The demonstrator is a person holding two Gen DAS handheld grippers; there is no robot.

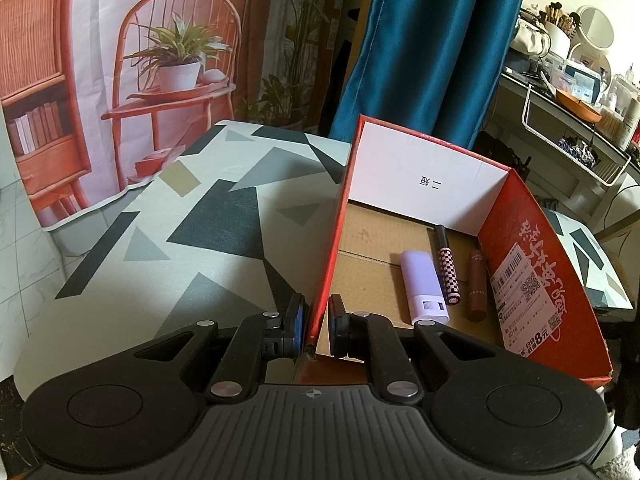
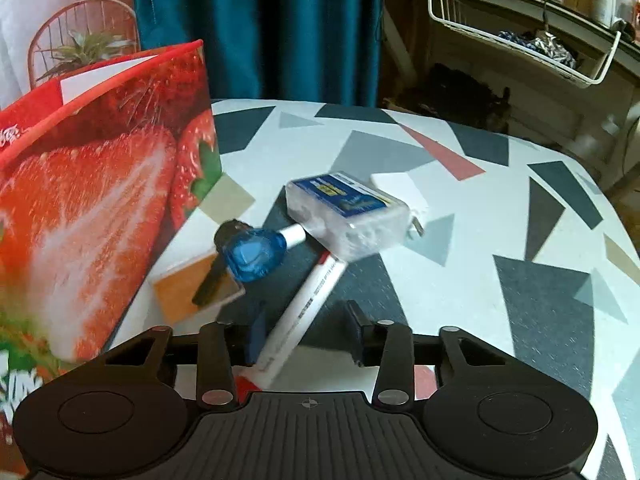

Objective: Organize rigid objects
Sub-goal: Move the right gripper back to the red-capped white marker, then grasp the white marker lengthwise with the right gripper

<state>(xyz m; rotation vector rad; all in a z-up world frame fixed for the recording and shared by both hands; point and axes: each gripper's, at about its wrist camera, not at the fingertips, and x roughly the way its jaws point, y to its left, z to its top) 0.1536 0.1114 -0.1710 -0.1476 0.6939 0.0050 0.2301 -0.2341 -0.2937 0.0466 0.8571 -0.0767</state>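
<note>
My left gripper [image 1: 318, 326] pinches the box [image 1: 540, 276] wall. My right gripper [image 2: 306, 332], half open, straddles the pen [image 2: 308, 300] lying on the table [image 2: 500, 220]; next I must clamp it.

Soft daylight, dim corners, fisheye bending at edges; the right wrist view is motion-blurred.

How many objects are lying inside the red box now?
3, all near its right wall on the red box floor: a lilac case, a checkered pen beside it, and a brown tube. The near corner is hidden.
</note>
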